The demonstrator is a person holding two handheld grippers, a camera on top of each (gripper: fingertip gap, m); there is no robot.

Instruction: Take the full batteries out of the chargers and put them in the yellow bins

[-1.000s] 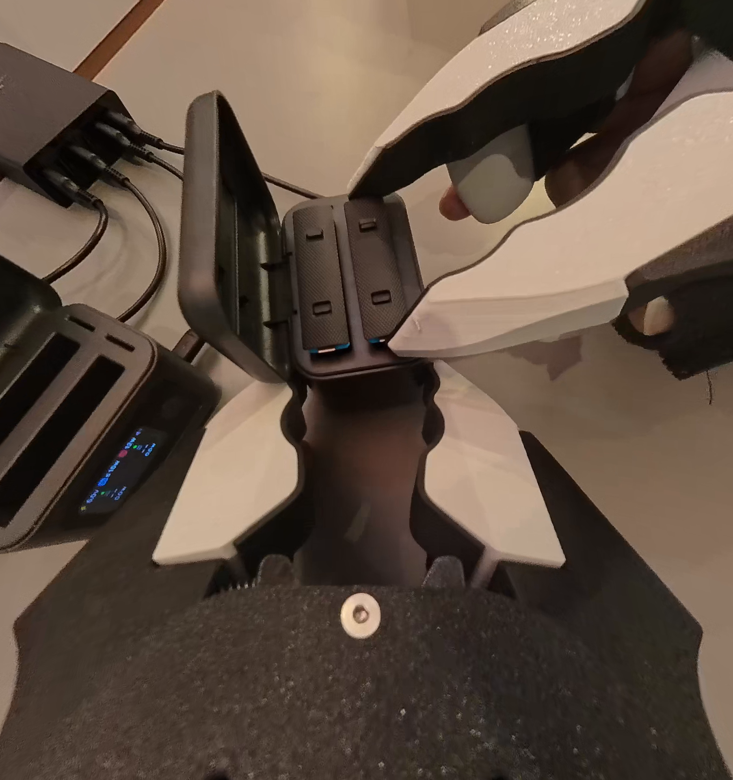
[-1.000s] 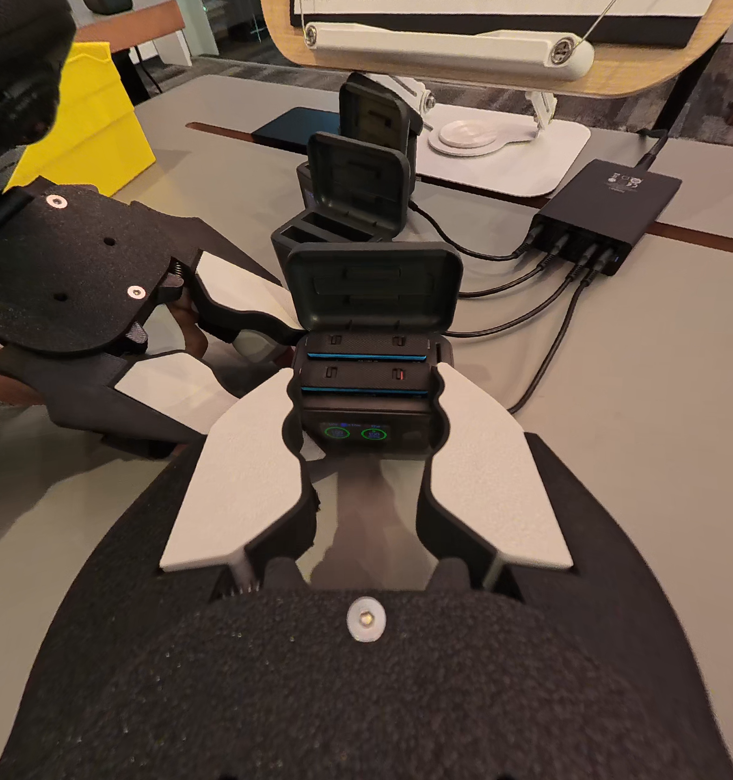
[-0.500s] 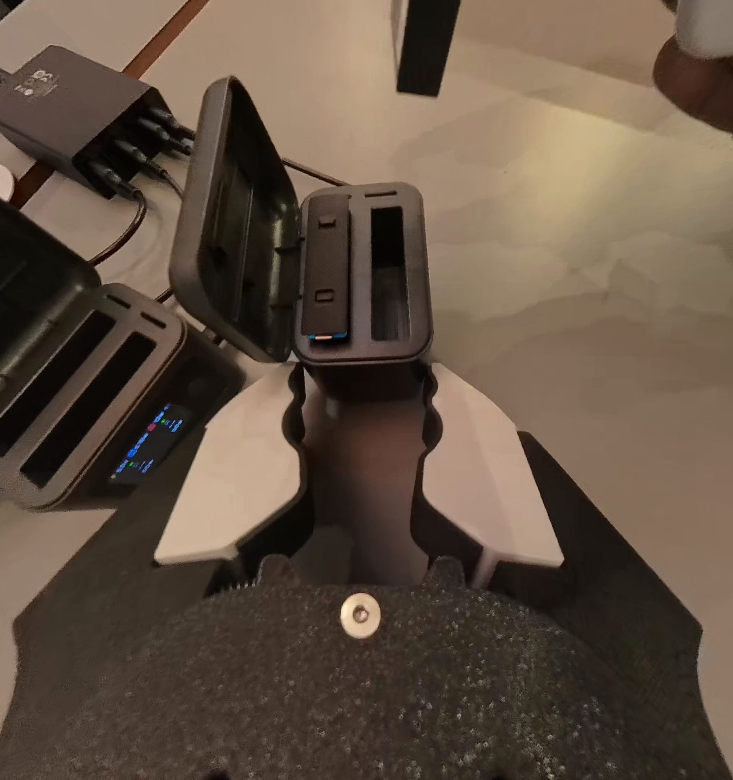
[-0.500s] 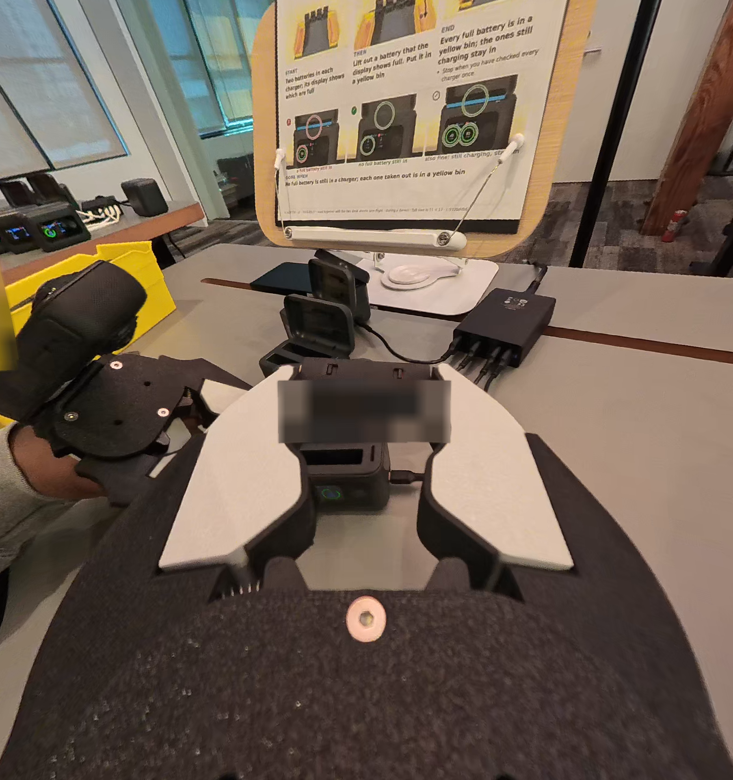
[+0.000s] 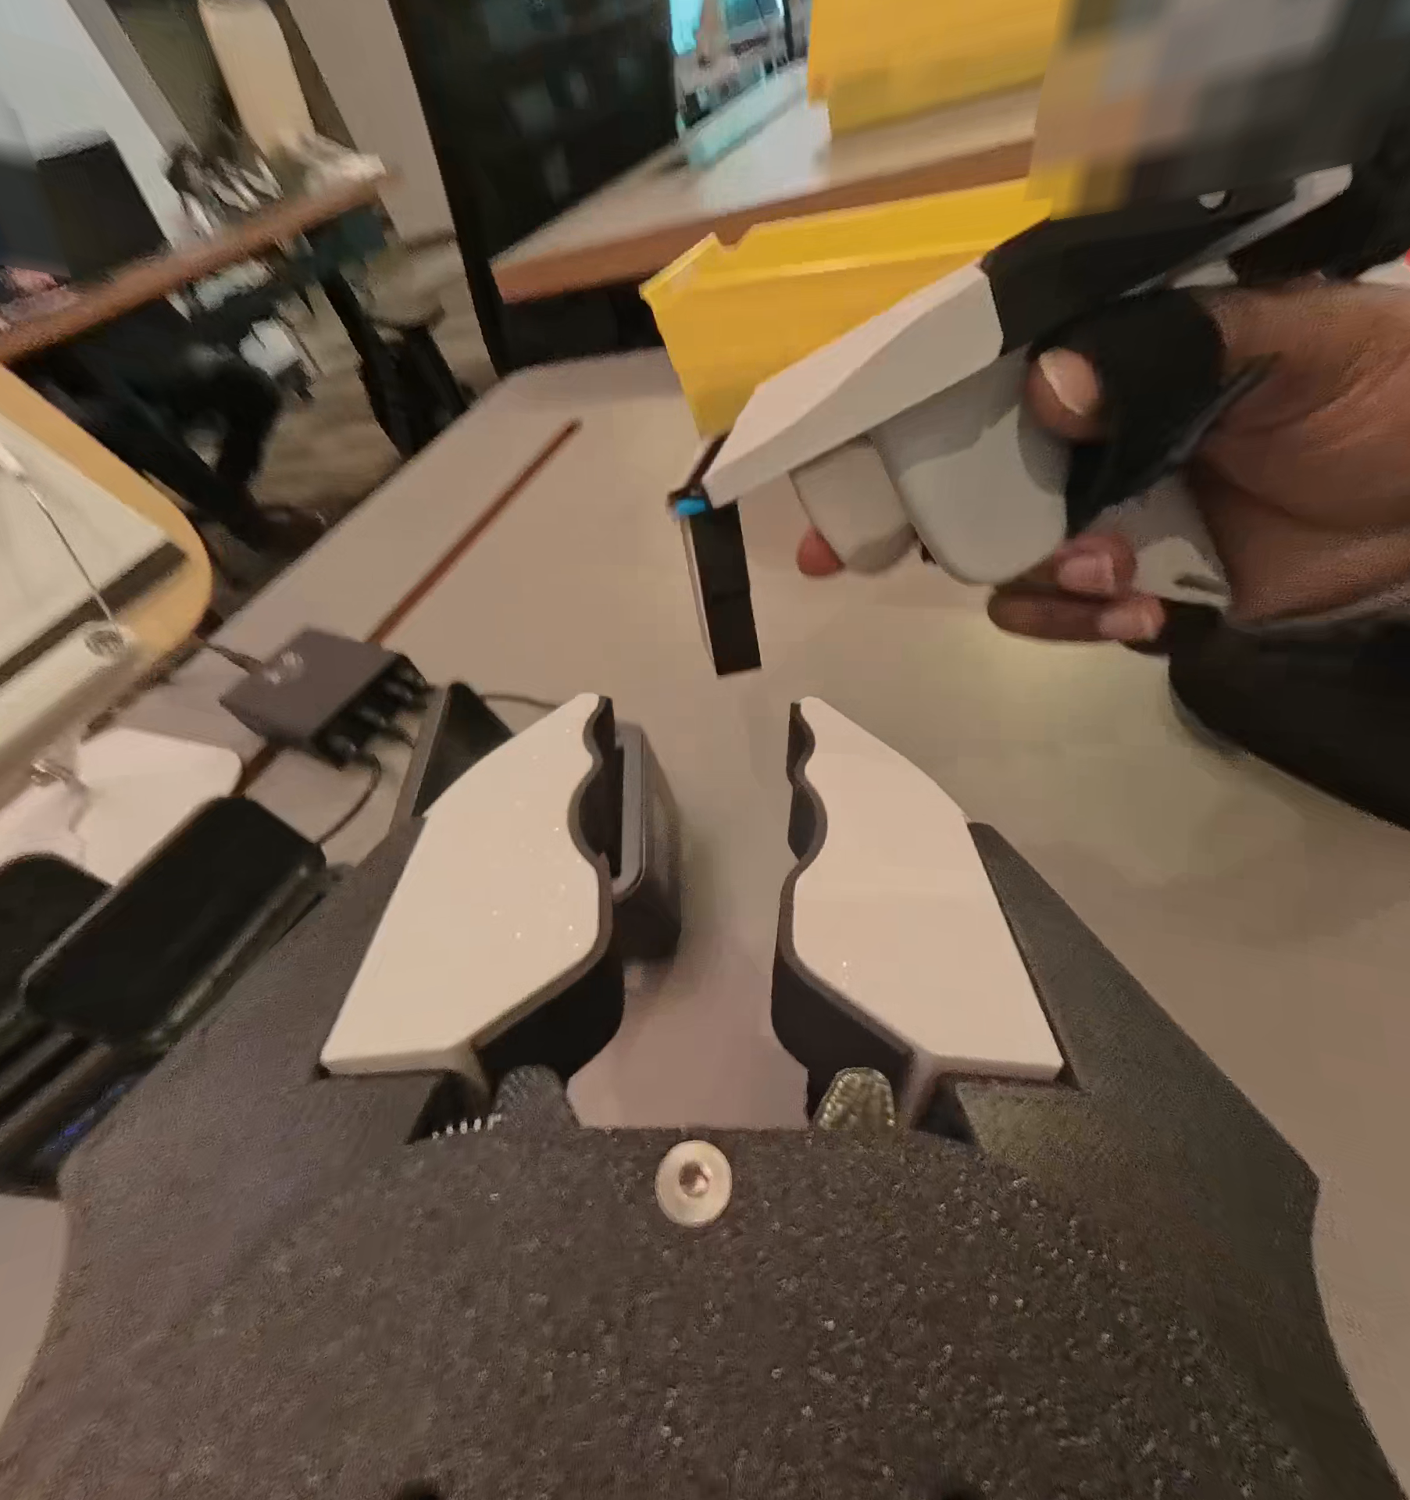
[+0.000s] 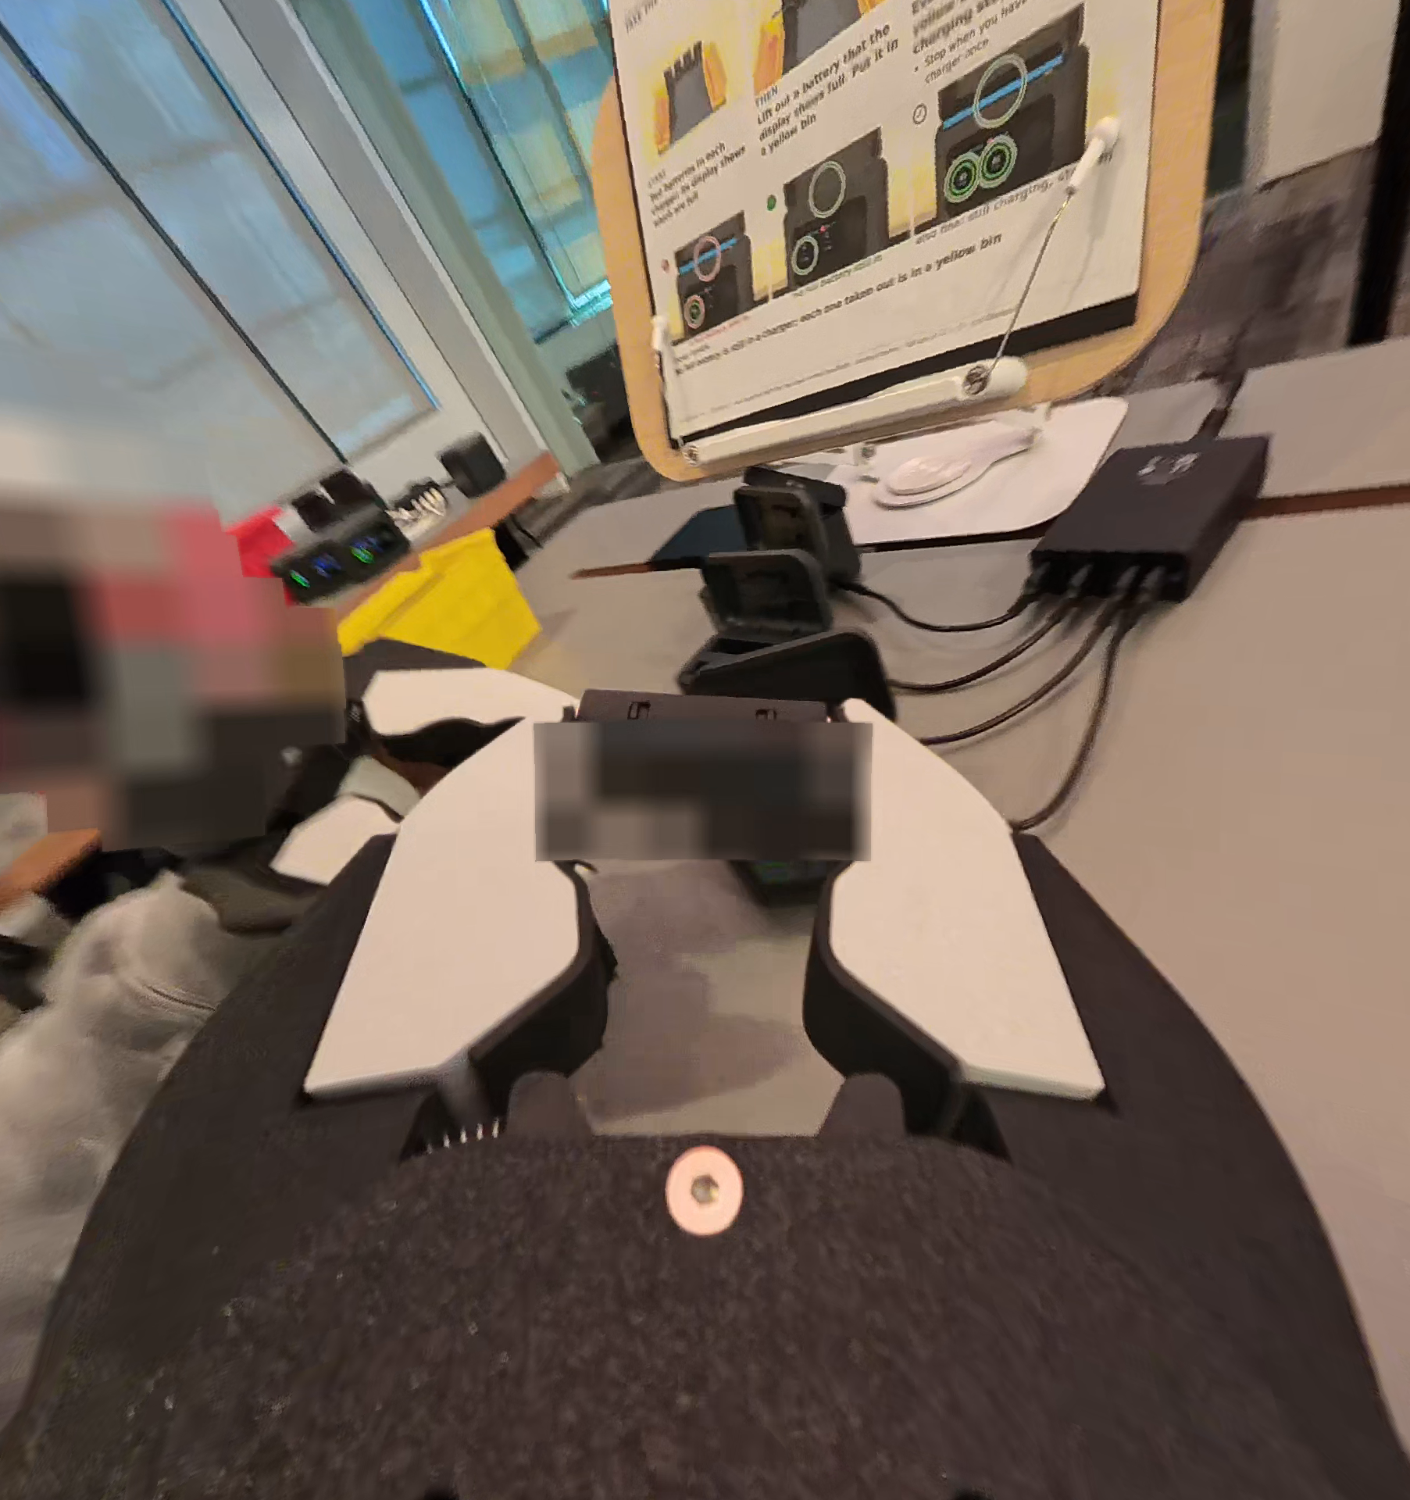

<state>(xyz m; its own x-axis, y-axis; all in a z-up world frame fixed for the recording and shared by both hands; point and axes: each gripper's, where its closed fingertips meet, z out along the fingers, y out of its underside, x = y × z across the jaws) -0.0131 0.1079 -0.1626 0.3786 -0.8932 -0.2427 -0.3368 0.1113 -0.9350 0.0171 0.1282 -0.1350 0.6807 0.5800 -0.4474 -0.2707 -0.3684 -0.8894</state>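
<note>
Now, right gripper (image 5: 705, 495): clenched on the battery (image 5: 724, 588) by its top end.
Left gripper (image 5: 697, 722): released, empty.
Risk: battery slips, dangling from shallow grip before yellow bin (image 5: 807, 325).

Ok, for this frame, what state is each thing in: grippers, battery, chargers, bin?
Right gripper: shut on the battery, held above the table.
Battery: out of its charger, hanging from the jaws by its blue-marked end.
Left gripper: open, holding nothing.
Nearest charger: lid open, contents hidden.
Next charger: lid open.
Yellow bin: contents not visible.
Hub: cables plugged in.
</note>
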